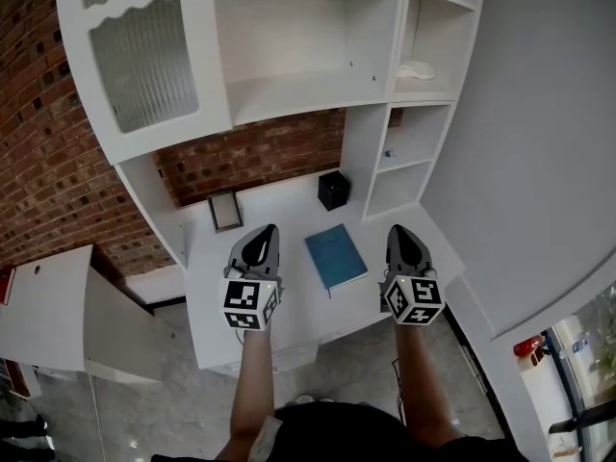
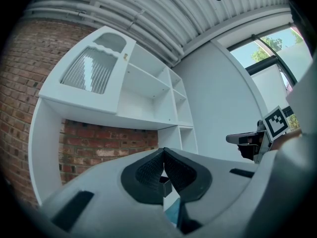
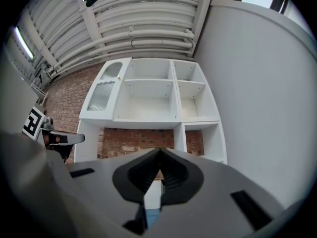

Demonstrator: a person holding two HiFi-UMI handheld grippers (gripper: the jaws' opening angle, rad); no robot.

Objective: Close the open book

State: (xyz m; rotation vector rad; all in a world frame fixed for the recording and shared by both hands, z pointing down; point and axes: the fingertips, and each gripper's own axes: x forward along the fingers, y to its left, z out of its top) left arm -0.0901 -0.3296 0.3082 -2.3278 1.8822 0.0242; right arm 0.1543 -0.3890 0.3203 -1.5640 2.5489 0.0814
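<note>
Book [image 1: 336, 256], closed teal rectangle on white desk [image 1: 289, 210]; left gripper [image 1: 266, 231], right gripper [image 1: 399, 231]: ribbed fingers [image 2: 148, 171] together.

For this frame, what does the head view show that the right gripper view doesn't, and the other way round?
Head view only: the whole blue book, lying closed on the white desk between the left gripper and the right gripper. It also shows a black box, a small picture frame and the person's forearms.
Right gripper view only: the ribbed ceiling, and the right gripper's jaws close up, shut on nothing.
Both: the white shelf unit, the brick wall and the left gripper.
</note>
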